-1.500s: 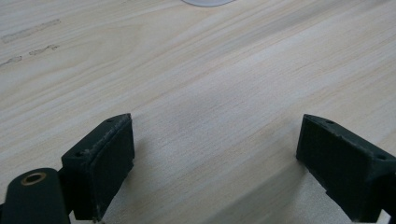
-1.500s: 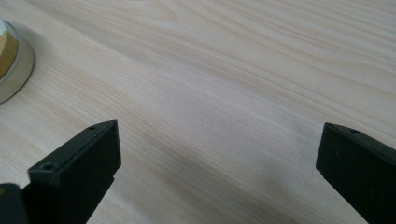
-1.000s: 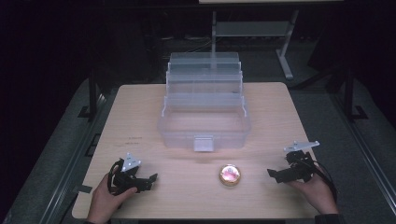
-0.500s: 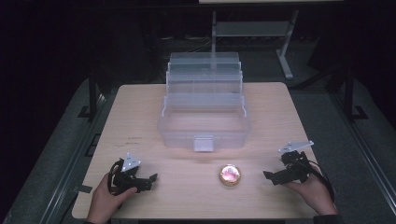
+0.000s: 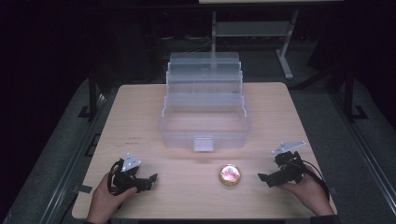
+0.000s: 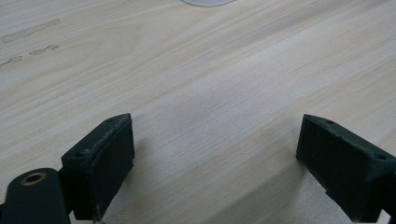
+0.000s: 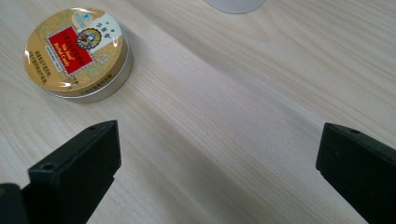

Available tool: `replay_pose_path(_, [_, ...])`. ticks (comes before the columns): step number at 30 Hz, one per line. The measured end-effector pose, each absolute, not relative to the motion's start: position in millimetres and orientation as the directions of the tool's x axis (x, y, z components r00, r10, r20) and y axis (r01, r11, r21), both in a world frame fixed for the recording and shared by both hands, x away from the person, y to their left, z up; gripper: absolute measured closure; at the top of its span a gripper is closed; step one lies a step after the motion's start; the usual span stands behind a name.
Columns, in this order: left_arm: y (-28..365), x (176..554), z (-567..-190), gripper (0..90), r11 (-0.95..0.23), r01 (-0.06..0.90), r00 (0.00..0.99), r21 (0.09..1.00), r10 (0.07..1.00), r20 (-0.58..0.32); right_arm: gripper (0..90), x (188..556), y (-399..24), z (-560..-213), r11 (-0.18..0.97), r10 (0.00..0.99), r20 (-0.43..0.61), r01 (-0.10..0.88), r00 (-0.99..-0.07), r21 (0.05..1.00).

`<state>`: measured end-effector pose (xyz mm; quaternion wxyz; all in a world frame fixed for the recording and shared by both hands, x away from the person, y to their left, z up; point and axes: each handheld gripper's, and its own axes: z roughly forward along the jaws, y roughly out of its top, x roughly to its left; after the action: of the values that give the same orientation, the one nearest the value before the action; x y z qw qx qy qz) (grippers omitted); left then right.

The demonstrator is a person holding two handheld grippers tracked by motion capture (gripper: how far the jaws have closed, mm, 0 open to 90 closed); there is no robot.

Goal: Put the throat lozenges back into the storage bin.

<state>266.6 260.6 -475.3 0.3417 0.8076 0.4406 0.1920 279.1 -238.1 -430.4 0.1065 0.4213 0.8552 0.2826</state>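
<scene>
A small round gold tin with a red label [image 5: 229, 174] lies flat on the wooden table [image 5: 140, 121], near the front edge and in front of a clear plastic tiered box [image 5: 204, 112]. The right gripper view shows the tin [image 7: 74, 51] at upper left, beyond the left jaw. My right gripper [image 5: 266, 178] is held low to the right of the tin, open, with bare wood between its jaws [image 7: 219, 168]. My left gripper [image 5: 150, 180] rests near the front left of the table, also open over bare wood [image 6: 215, 163].
The clear box stands open at the table's middle, its stepped trays rising toward the back and a latch [image 5: 203, 143] on its near wall. A metal stand [image 5: 285, 51] sits beyond the table in the dark. A person's hands [image 5: 308, 193] hold both grippers.
My right gripper has slid left and slightly toward the front, closer to the tin. The left gripper and the tin have stayed put.
</scene>
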Motion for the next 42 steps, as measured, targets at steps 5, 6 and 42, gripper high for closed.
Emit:
replay_pose_path(5, [261,267,-475,10.4,-0.378,0.58,0.538,0.721,0.843,0.009,0.0,280,-234,-430,0.496,0.772,0.056,0.655,-0.633,0.569])
replay_pose_path(6, [261,267,-475,10.5,-0.378,0.58,0.538,0.721,0.843,0.009,0.0,280,-233,-430,0.499,0.771,0.055,0.655,-0.635,0.568])
replay_pose_path(42, [261,267,-475,10.4,-0.378,0.58,0.538,0.721,0.843,0.009,0.0,282,-197,-428,0.557,0.694,0.075,0.599,-0.716,0.576])
